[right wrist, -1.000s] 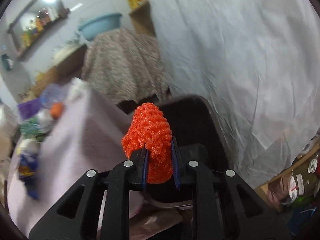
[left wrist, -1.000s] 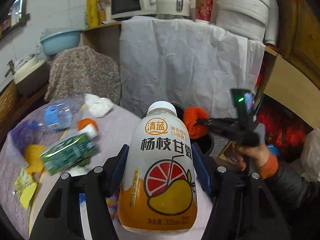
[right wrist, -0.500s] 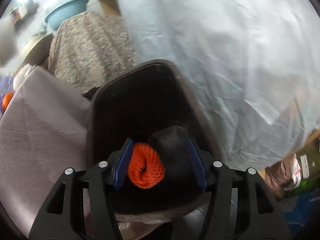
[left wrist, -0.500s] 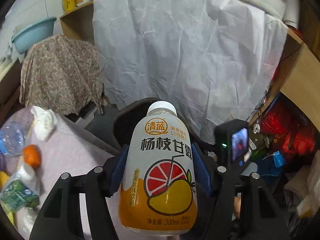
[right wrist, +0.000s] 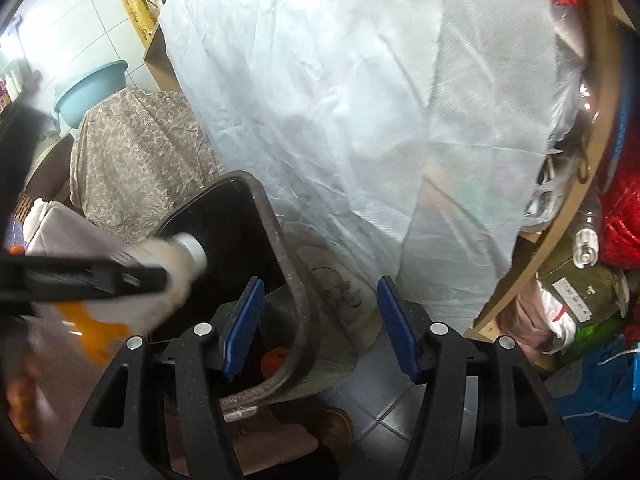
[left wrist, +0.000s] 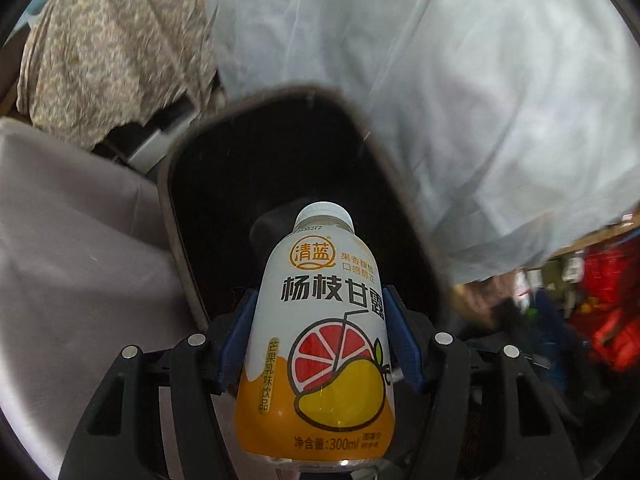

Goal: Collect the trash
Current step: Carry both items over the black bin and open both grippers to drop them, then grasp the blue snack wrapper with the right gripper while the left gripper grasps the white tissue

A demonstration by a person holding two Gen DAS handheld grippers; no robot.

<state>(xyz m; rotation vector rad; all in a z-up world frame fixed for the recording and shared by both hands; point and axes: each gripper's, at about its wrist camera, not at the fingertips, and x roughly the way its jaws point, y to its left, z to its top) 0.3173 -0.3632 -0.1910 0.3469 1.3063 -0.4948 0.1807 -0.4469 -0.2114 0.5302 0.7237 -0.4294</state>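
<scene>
The left gripper (left wrist: 320,336) clamps a drink bottle (left wrist: 320,328) above the black bin (left wrist: 192,264). The right gripper (right wrist: 320,320) gapes empty over the bin's rim

both wrist views close above, sharing the black bin (left wrist: 192,248) (right wrist: 298,300)
</scene>
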